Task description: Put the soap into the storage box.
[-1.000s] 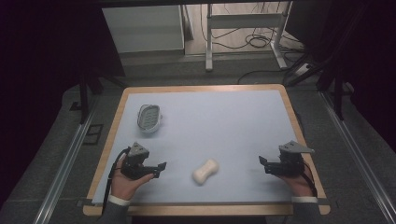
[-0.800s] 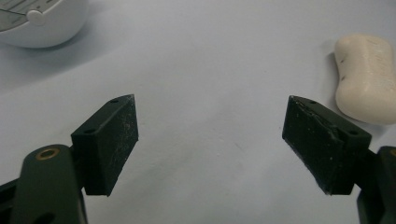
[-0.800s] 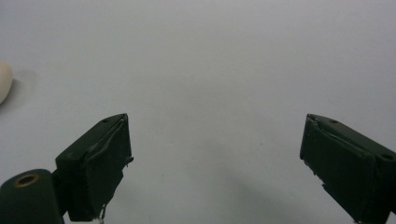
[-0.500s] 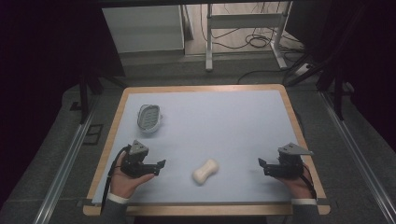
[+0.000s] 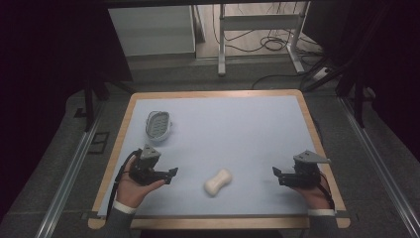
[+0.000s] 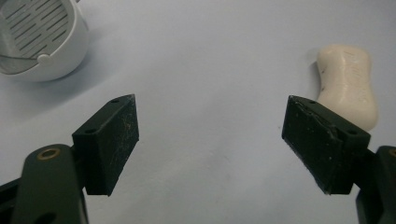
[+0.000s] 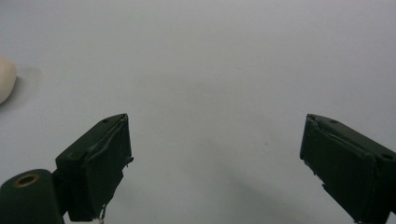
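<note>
Since the earlier frames almost nothing has shifted: both grippers hold their places near the front of the tabletop, and the soap and dish lie where they were.

One tabletop, pale blue with a wooden rim, carries everything. On it are one white soap dish with a slotted grey insert, and one bar of soap, cream coloured, smooth, pinched at the waist like a bone, lying flat.

There are two grippers, one in each hand. The left gripper has its fingers spread wide with nothing between them; the soap lies just ahead of them, off to their right, and the dish sits farther ahead to their left. The right gripper also has its fingers spread wide and empty; the soap lies well ahead of them, its rounded end at the left edge of the right gripper view.
</note>
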The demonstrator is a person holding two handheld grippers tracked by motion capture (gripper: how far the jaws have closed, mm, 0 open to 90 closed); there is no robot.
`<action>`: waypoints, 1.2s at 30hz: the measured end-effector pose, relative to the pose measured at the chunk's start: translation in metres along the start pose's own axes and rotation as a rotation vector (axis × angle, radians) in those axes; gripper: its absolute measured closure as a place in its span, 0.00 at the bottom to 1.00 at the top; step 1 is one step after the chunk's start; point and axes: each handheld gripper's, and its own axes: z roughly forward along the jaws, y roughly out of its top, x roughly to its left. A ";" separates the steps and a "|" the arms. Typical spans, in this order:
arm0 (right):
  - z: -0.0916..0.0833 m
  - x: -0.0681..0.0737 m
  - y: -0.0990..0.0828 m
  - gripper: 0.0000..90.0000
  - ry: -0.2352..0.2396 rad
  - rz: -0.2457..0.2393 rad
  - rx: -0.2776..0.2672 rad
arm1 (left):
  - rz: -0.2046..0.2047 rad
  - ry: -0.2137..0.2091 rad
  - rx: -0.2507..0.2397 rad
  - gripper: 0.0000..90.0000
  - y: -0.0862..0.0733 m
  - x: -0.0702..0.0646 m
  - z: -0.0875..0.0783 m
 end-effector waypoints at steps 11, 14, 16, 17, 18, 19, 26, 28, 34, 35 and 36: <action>0.004 -0.001 0.004 0.10 0.010 0.001 -0.013 | 0.042 -0.022 0.014 0.21 0.015 -0.018 0.005; 0.003 -0.001 0.004 0.10 0.008 0.000 -0.015 | 0.053 -0.031 0.018 0.20 0.018 -0.023 0.007; 0.003 -0.002 0.004 0.10 0.007 0.004 -0.018 | 0.055 -0.037 0.020 0.20 0.019 -0.026 0.009; 0.002 -0.002 0.004 0.10 0.006 0.006 -0.020 | 0.054 -0.040 0.019 0.20 0.020 -0.027 0.011; 0.002 -0.003 0.004 0.10 0.005 0.011 -0.021 | 0.055 -0.044 0.019 0.21 0.020 -0.029 0.012; 0.002 -0.003 0.004 0.10 0.005 0.011 -0.021 | 0.053 -0.049 0.018 0.21 0.021 -0.030 0.014; 0.002 -0.003 0.003 0.10 0.002 0.009 -0.016 | 0.078 -0.079 0.034 0.21 0.027 -0.043 0.027; 0.002 -0.002 0.003 0.10 0.005 0.006 -0.018 | 0.081 -0.083 0.034 0.21 0.027 -0.045 0.028; 0.002 -0.003 0.002 0.10 0.005 0.000 -0.016 | 0.096 -0.099 0.048 0.21 0.031 -0.054 0.037; 0.002 -0.003 0.002 0.10 0.006 0.001 -0.016 | 0.101 -0.102 0.050 0.21 0.032 -0.056 0.038; 0.001 -0.003 0.002 0.10 0.005 0.005 -0.019 | 0.106 -0.107 0.048 0.21 0.034 -0.058 0.040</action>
